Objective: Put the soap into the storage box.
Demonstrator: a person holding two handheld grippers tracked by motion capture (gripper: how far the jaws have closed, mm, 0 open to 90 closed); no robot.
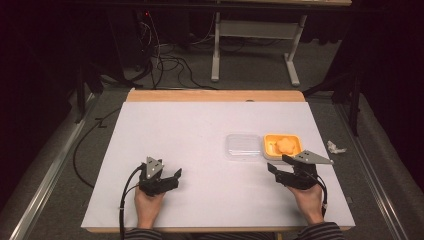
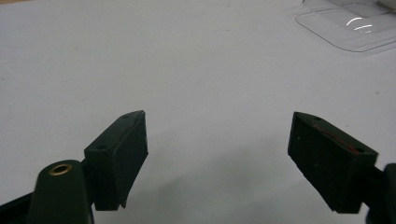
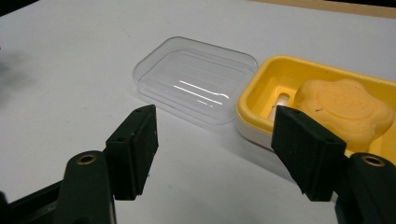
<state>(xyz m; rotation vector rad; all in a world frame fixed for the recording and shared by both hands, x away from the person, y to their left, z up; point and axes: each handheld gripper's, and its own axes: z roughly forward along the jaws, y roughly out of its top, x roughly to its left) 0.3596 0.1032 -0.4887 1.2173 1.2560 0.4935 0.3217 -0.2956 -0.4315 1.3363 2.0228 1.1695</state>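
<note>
The soap (image 3: 343, 108) sits in the yellow dish (image 3: 261, 88) at the right of the table (image 1: 175, 135), flower-shaped and lying against the dish's far end. The clear lid (image 3: 196, 79) lies flat just left of the dish, edge to edge with it or very nearly so; you can't tell from here whether they touch.

Your right gripper (image 3: 215, 149) hovers just short of the dish's near rim, jaws partly open with nothing between them. One jaw lines up with the dish wall, the other with bare table near the lid.

Risks, judging from this:
- Push forward as you stand and the right-hand jaw will likely strike the rim and shove the dish away instead of straddling anything
- The gap looks narrow for the soap's width; go in without widening and the pads may ride up over it and skid it around the dish
- The soap looks smooth and rounded, so a pinch on its lobes could squirt it out
- The lid is light and close by; a stray jaw could flick it or slide it off

Your left gripper (image 2: 217, 154) rests over bare table, well apart from all of this, jaws wide and empty
</note>
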